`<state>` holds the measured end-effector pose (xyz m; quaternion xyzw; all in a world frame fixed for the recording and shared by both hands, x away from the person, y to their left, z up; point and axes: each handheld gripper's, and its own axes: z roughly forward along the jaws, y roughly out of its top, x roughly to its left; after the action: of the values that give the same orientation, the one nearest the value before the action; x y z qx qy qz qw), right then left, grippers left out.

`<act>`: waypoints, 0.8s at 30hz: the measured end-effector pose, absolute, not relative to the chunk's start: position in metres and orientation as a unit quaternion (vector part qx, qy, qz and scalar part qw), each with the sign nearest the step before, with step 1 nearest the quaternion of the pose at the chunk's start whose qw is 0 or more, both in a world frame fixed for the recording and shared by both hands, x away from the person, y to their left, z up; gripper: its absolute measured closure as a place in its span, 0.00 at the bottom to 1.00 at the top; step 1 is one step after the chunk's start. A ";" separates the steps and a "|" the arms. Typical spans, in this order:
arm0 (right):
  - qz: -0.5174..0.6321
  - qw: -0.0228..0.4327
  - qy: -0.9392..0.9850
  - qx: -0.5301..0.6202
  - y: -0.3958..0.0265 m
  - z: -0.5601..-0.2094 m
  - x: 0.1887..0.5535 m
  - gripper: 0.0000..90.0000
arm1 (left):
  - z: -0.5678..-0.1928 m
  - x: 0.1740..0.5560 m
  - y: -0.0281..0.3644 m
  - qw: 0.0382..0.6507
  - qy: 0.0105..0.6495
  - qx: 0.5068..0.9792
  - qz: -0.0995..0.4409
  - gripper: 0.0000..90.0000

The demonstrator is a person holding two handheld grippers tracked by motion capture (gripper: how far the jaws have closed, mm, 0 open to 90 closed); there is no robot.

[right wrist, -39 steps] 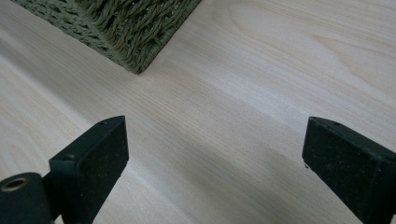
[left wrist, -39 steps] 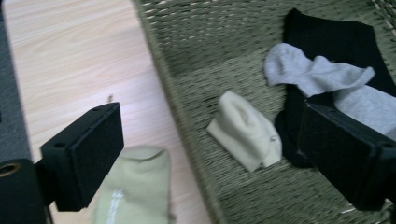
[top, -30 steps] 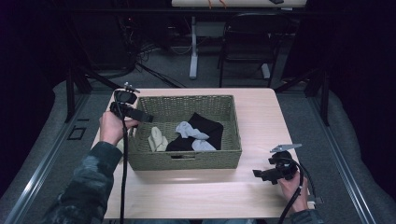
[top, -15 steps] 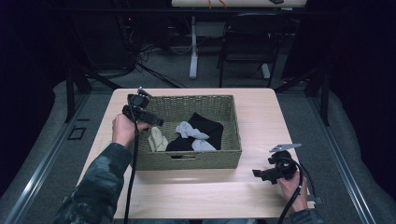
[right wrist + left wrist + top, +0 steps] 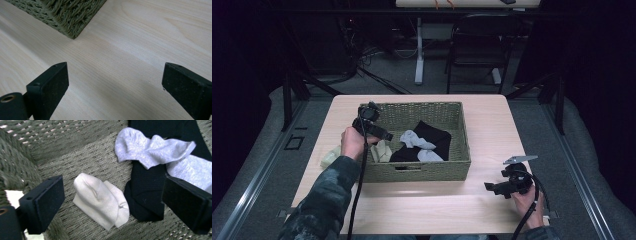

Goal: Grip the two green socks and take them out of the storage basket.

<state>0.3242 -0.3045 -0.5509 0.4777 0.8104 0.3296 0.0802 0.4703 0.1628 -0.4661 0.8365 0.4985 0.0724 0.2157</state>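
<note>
A woven olive basket (image 5: 417, 171) holds a folded cream sock (image 5: 382, 150), two light grey socks (image 5: 414, 140) and a black sock (image 5: 434, 136). My left gripper (image 5: 384, 135) reaches down over the basket's left end. In the left gripper view the cream sock (image 5: 100, 200) lies on the weave between the wide jaws of my left gripper (image 5: 113, 200), which is open and touches nothing. Its jaws have just been closing a little. The grey sock (image 5: 150, 147) and black sock (image 5: 145, 195) lie to the right. My right gripper (image 5: 493, 187) rests open over bare table (image 5: 120, 62).
Another cream piece (image 5: 329, 156) lies on the table left of the basket. The basket's near corner (image 5: 67, 17) shows in the right gripper view. Beyond the table stand a dark chair (image 5: 477, 45) and a stand with cables on the floor.
My left hand has moved right and down from the basket's left rim to just above the cream sock inside. The right hand has stayed put.
</note>
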 end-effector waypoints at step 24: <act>0.330 0.078 0.811 0.477 -0.305 -0.550 0.323 0.07 | -0.506 0.484 0.154 0.156 0.527 0.834 0.042 0.31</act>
<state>0.3228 -0.3049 -0.5499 0.4771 0.8108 0.3300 0.0778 0.4841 0.1537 -0.5061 0.8345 0.5270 0.0417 0.1556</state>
